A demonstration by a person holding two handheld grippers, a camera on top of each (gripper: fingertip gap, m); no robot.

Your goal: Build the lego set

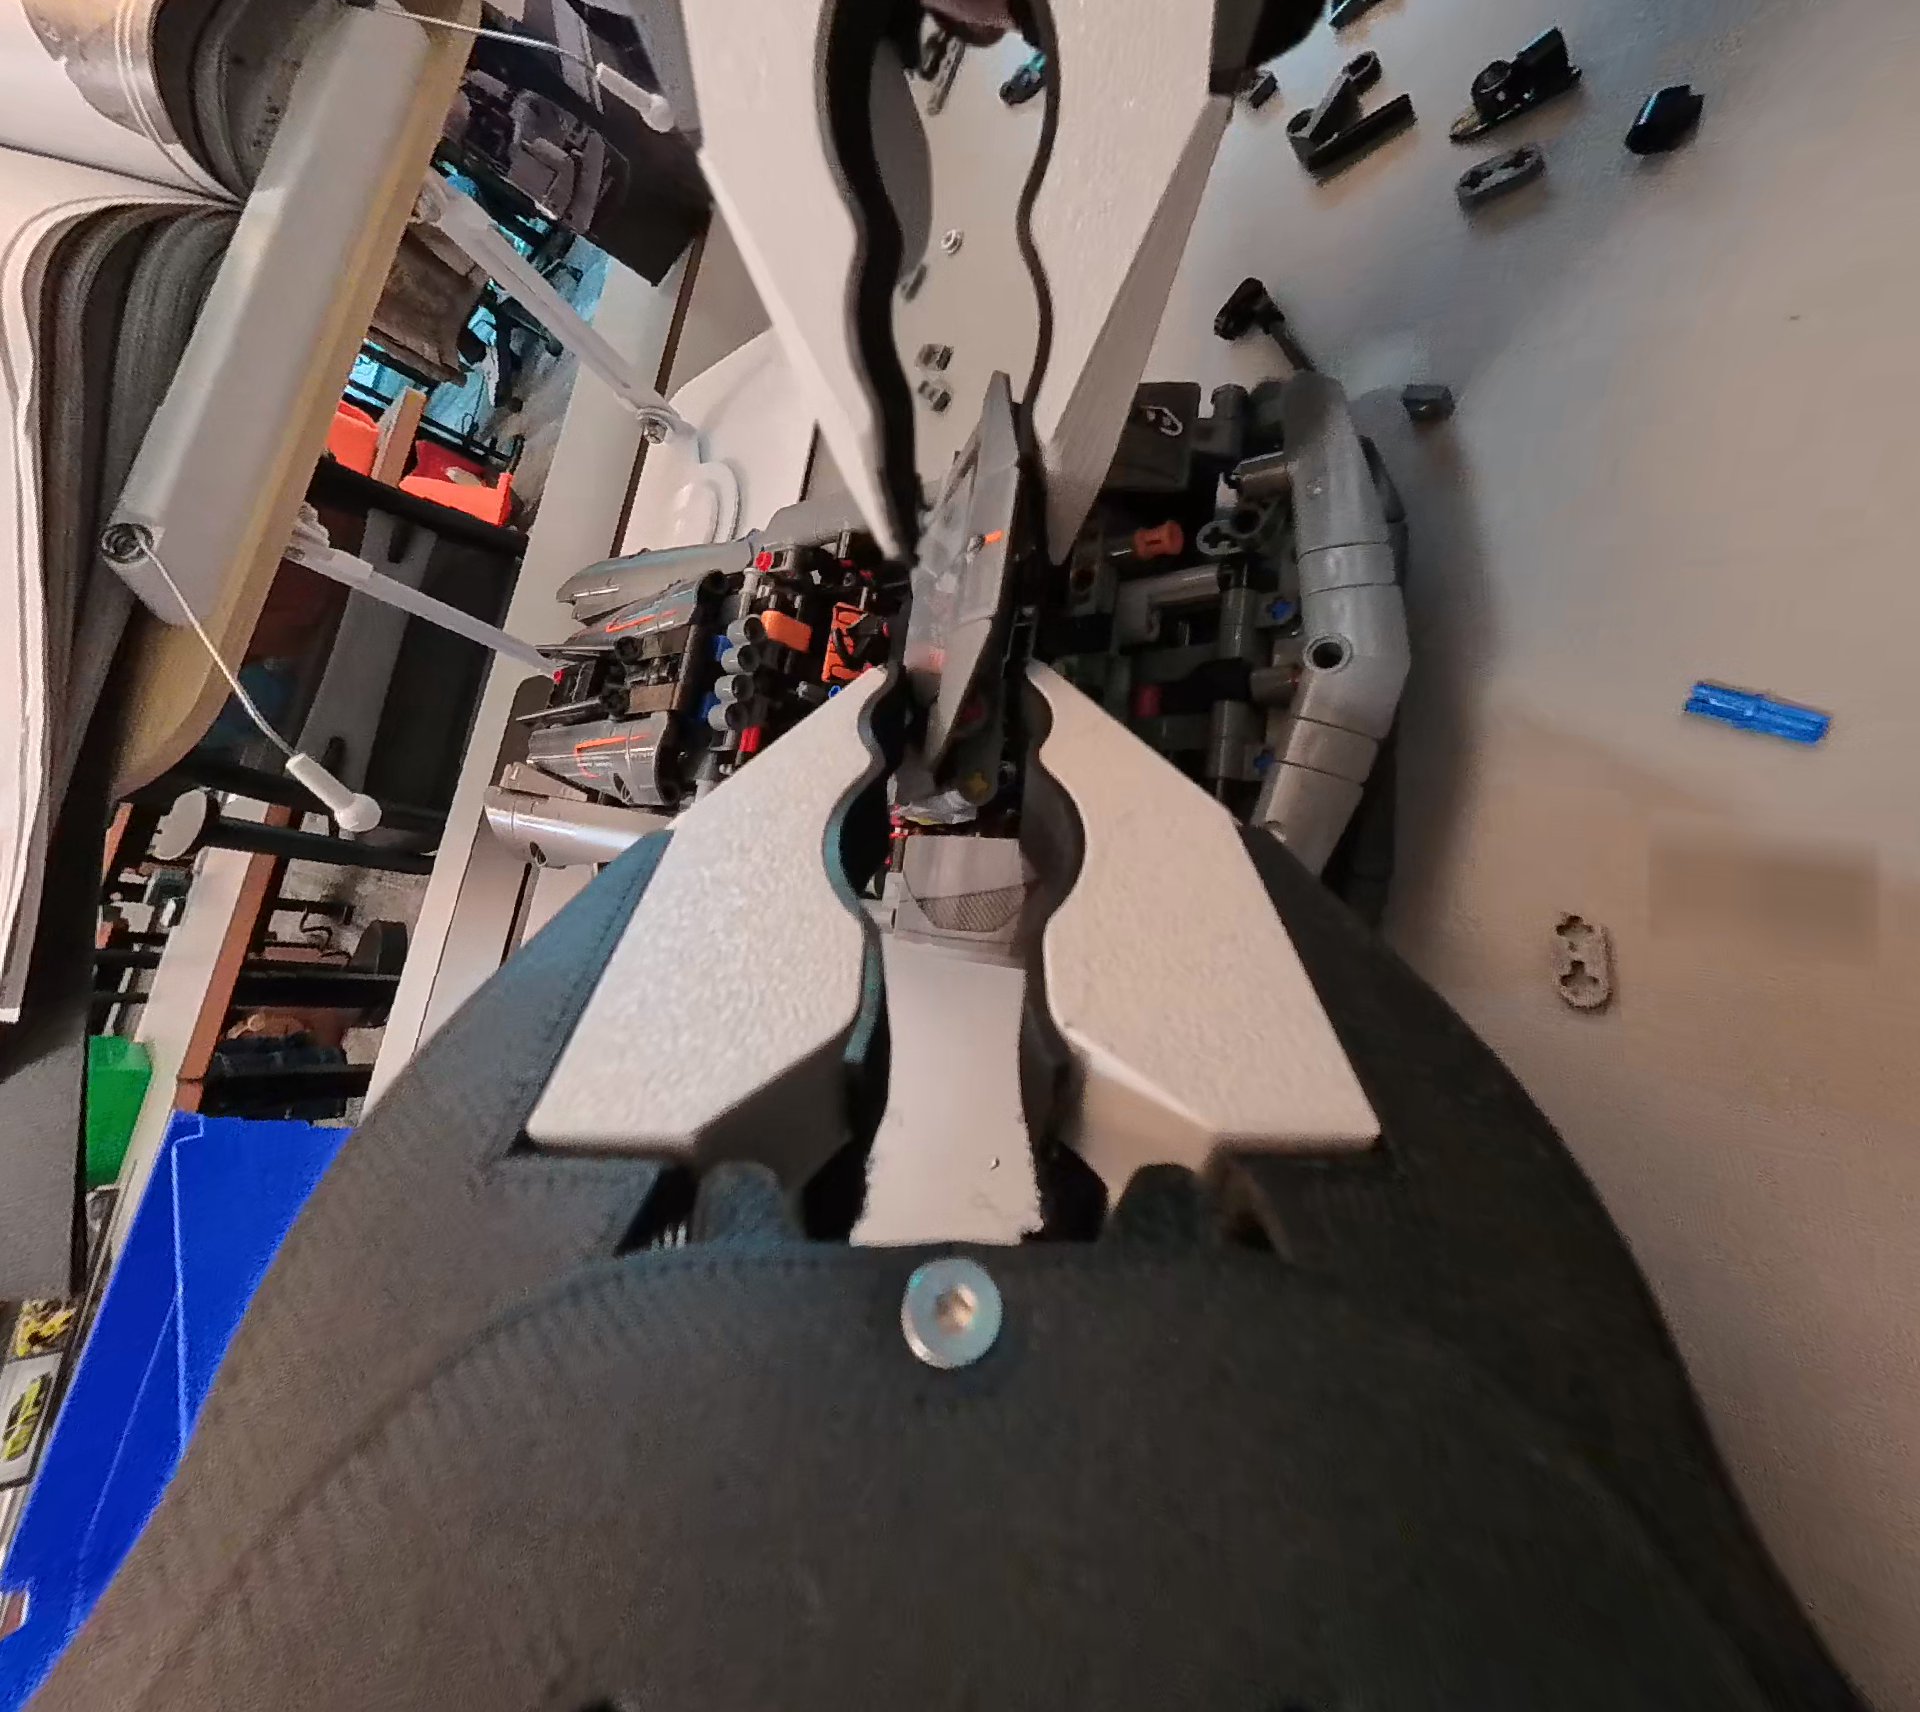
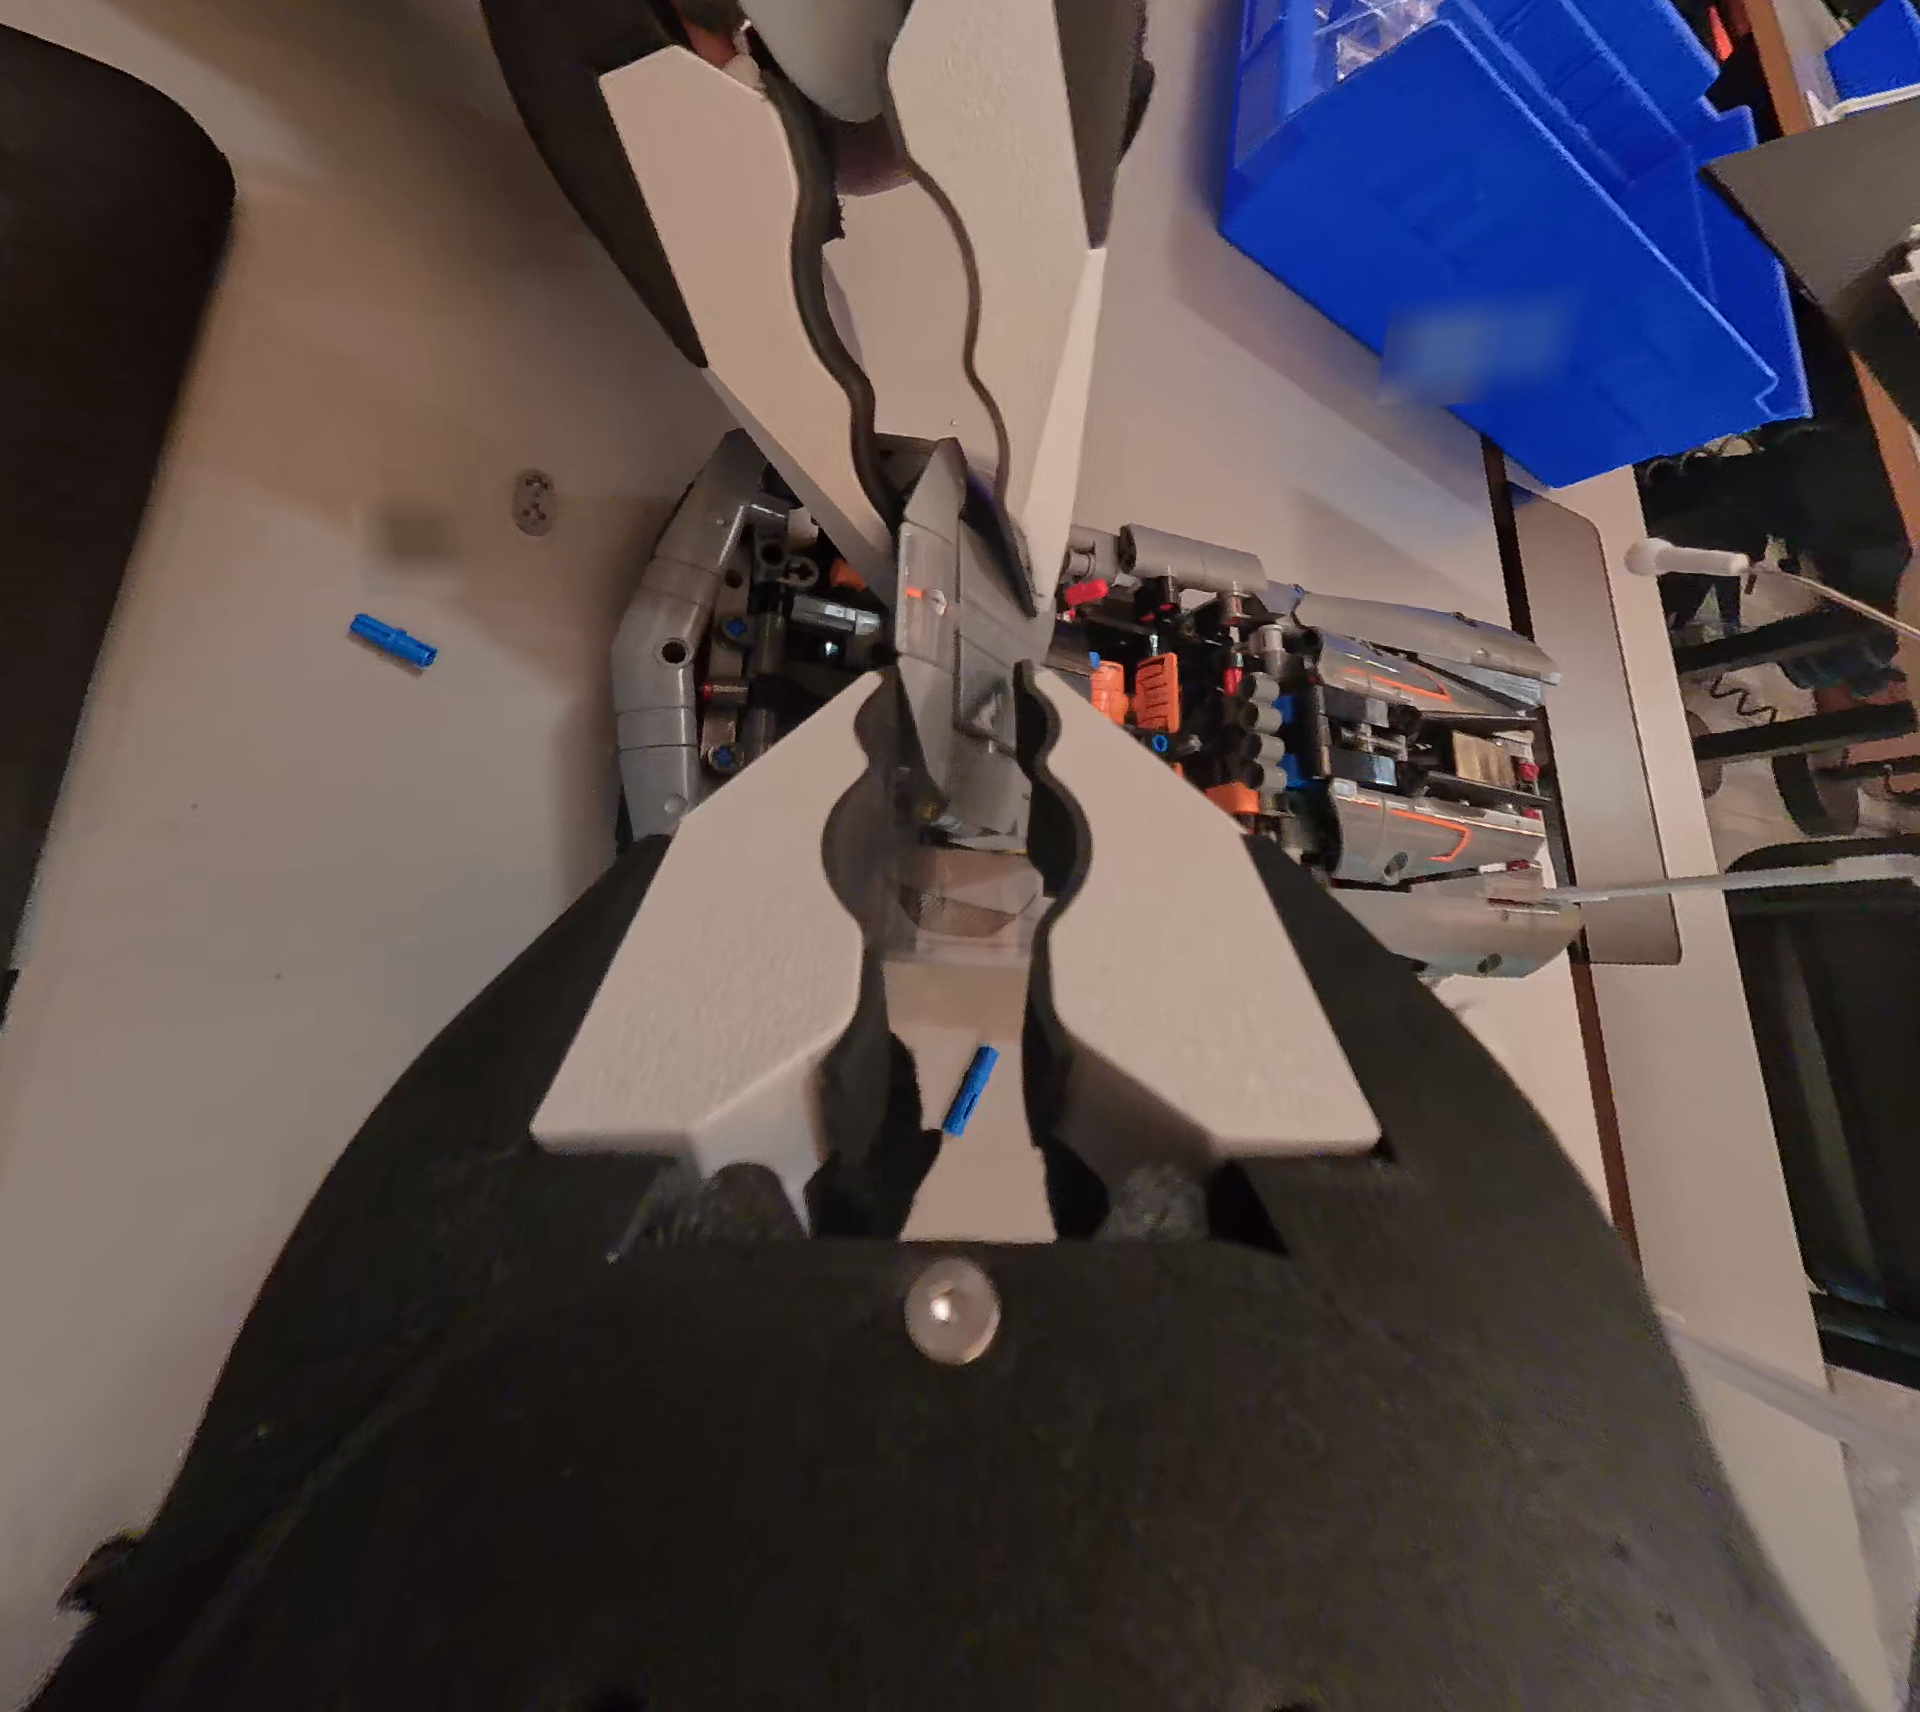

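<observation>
No legible text, number or brand in either view. Printed pages of the instruction booklet [image 1: 94, 31] at the left wrist view's upper left are too blurred to read.

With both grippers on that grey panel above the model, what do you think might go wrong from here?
1. The left gripper and right gripper meet tip to tip on the narrow grey panel; uneven pressure may twist or drop it.
2. Their fingers hide the seat on the lego model, so misalignment is likely.
3. A loose blue pin lies nearby and could get knocked.
</observation>
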